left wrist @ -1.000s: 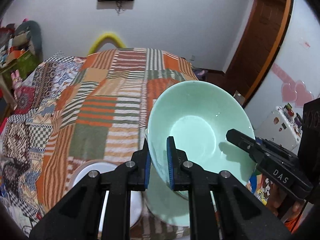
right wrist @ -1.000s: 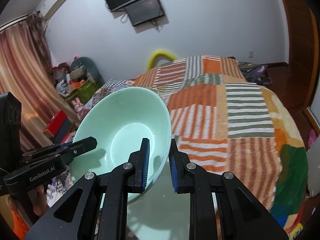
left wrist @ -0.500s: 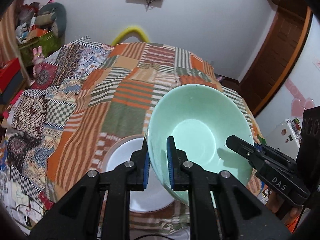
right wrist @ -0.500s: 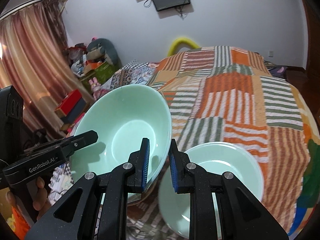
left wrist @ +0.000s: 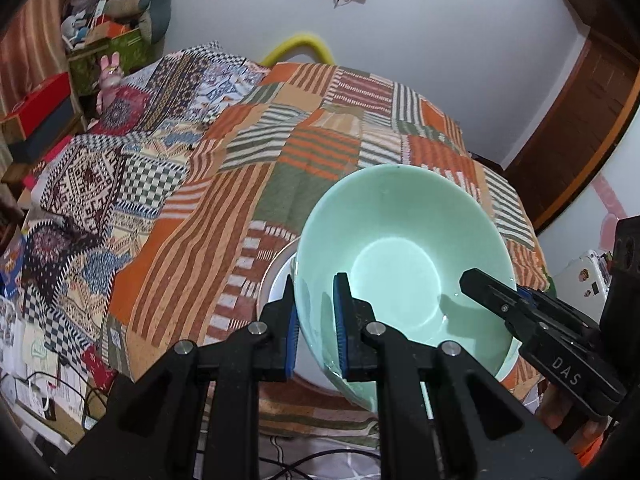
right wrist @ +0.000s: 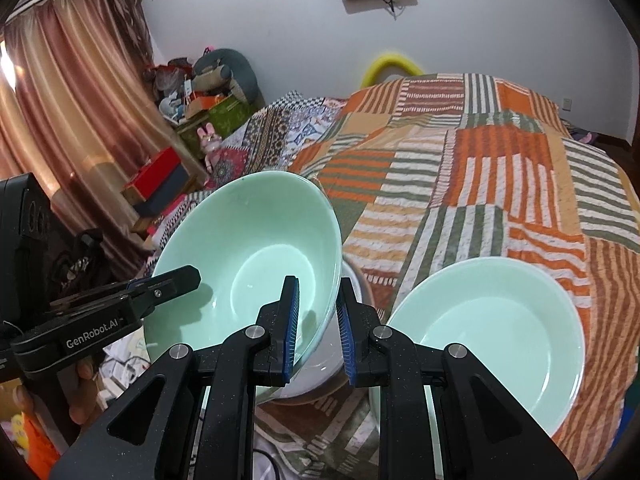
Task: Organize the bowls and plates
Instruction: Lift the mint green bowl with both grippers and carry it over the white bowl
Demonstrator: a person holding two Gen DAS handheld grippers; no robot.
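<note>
A mint green bowl hangs in the air between both grippers, above the bed's near edge. My left gripper is shut on its left rim. My right gripper is shut on its right rim; the bowl also shows in the right wrist view. Each gripper shows in the other's view, the right one and the left one. Under the held bowl a white bowl rests on the bed, mostly hidden. A mint green plate lies on the bed to the right.
The bed wears a patchwork striped quilt. Boxes and soft toys pile up at the far left by a curtain. A wooden door stands at the right. Cables lie on the floor in front of the bed.
Both grippers have carried the green bowl to the left, over the white bowl. The green plate has come fully into view at the right. The grips have not changed.
</note>
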